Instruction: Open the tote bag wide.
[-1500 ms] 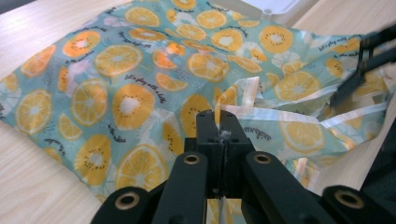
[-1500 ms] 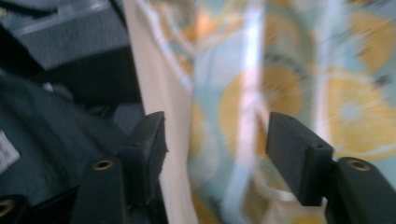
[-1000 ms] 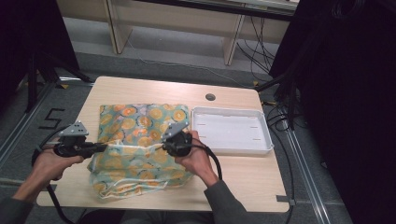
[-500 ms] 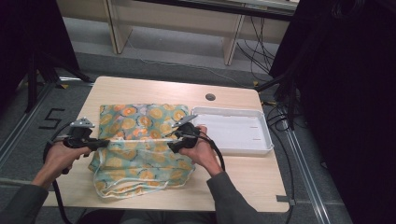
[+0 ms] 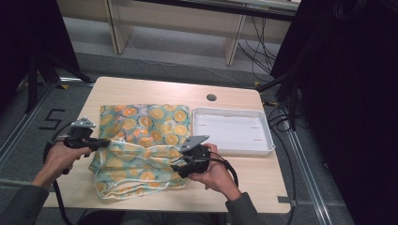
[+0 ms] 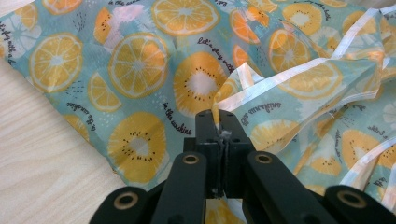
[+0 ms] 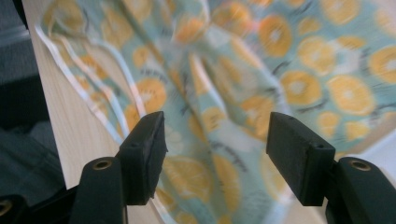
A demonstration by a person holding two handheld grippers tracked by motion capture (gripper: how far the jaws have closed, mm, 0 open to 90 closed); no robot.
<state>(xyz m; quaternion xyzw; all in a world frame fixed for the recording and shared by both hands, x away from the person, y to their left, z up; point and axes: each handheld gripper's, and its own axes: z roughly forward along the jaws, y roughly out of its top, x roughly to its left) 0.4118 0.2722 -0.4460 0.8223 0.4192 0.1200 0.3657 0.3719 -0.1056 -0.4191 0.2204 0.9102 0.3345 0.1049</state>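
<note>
Releasing cloth (image 5: 141, 140), right tongs (image 7: 212, 158) now agape

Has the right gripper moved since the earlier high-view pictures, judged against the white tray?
Yes. The right gripper has come toward the person's edge of the table, away from the white tray, and now sits over the fruit-print cloth with jaws open.

White tray (image 5: 233, 151) sits empty on wooden table (image 5: 141, 89), at its right side. Small round grommet (image 5: 211, 97) in tabletop just behind tray. Cables (image 5: 253, 51) on floor beyond table, black curtain (image 5: 347, 93) right of tray.
</note>
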